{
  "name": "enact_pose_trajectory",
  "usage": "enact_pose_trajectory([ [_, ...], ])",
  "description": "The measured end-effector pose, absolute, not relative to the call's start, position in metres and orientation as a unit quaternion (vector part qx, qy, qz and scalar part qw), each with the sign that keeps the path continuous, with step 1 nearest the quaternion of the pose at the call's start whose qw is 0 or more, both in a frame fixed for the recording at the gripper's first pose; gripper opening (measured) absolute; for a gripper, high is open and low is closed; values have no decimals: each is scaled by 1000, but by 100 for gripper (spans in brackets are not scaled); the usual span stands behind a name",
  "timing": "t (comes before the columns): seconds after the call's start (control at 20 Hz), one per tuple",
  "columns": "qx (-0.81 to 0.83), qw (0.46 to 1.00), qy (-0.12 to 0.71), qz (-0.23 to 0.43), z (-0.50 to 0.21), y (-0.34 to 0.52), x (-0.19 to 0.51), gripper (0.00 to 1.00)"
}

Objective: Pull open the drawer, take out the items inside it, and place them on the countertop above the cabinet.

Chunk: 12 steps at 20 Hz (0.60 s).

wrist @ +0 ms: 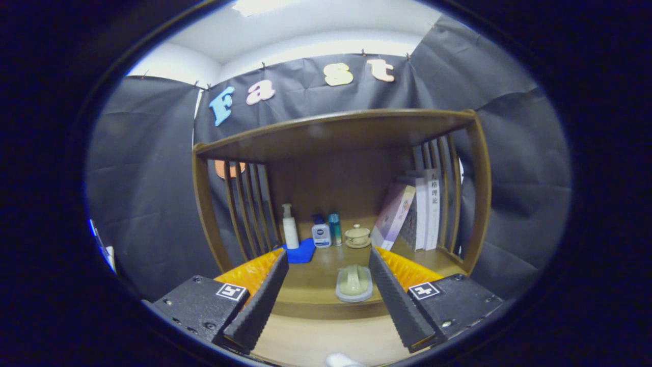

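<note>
Gripper view: gripper [326, 300] fingers spread wide, pinching nothing, aimed at the shelf unit [336, 127] on the table [326, 336]. Between the fingers, just ahead, a pale soap dish [354, 283] sits near the front edge of the table, looks like an item already set out. Beyond it: pump bottle [290, 227], small white bottle [321, 232], teal bottle [334, 228], lidded cup [357, 235], blue cloth [300, 252], books [415, 209] leaning on the slats. Drawer sits below this view, cannot tell if open. Small white thing [342, 360] under the fingers, unclear.
</note>
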State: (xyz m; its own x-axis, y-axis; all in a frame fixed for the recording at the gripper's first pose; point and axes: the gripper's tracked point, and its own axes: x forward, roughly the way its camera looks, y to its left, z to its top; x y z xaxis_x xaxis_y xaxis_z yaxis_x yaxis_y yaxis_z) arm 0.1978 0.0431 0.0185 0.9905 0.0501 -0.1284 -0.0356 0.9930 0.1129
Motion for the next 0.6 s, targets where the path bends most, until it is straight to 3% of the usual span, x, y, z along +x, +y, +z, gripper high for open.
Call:
enact_pose_trajectory([
  [0.6,29,999,-42,-15,-15,17,98,100],
])
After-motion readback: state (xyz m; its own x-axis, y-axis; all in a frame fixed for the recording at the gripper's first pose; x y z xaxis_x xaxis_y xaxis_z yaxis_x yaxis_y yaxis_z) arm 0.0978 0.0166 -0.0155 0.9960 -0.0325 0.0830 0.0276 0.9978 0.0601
